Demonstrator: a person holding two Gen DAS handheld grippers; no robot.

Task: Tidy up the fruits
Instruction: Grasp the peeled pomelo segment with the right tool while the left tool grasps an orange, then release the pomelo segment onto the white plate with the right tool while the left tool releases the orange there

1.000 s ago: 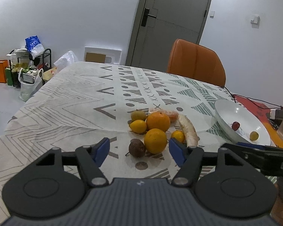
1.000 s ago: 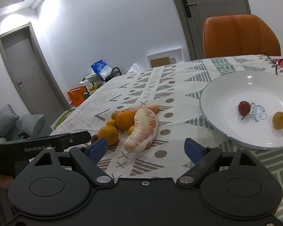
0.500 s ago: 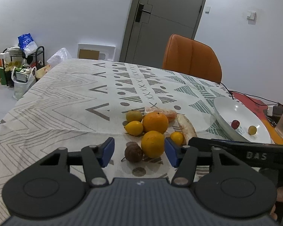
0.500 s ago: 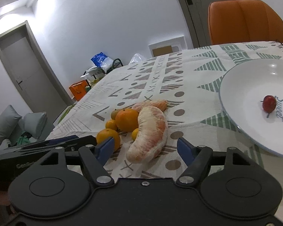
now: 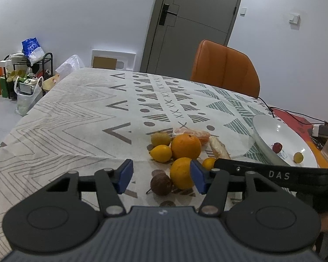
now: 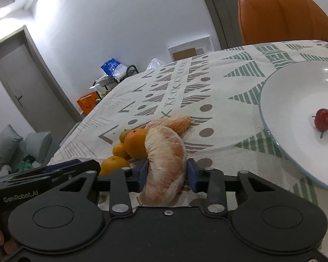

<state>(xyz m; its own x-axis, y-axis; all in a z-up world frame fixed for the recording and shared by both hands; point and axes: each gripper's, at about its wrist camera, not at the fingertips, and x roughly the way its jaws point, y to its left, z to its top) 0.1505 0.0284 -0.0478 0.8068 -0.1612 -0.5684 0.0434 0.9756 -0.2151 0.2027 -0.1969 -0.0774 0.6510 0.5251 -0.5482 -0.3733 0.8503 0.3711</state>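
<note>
Segment axis: the peeled pomelo segment (image 6: 164, 163) lies on the tablecloth (image 6: 207, 91), long axis running near to far, curving left at its far end.
Right tongs (image 6: 165, 174): jaws closing, blue pads touching the segment's near part on both sides.
Left tongs (image 5: 160, 175): half open, gripping nothing; a near orange (image 5: 181, 172) and brown fruit (image 5: 161, 184) sit in the gap.
Plate (image 6: 295, 100): right, holding a red fruit (image 6: 323, 119).
</note>
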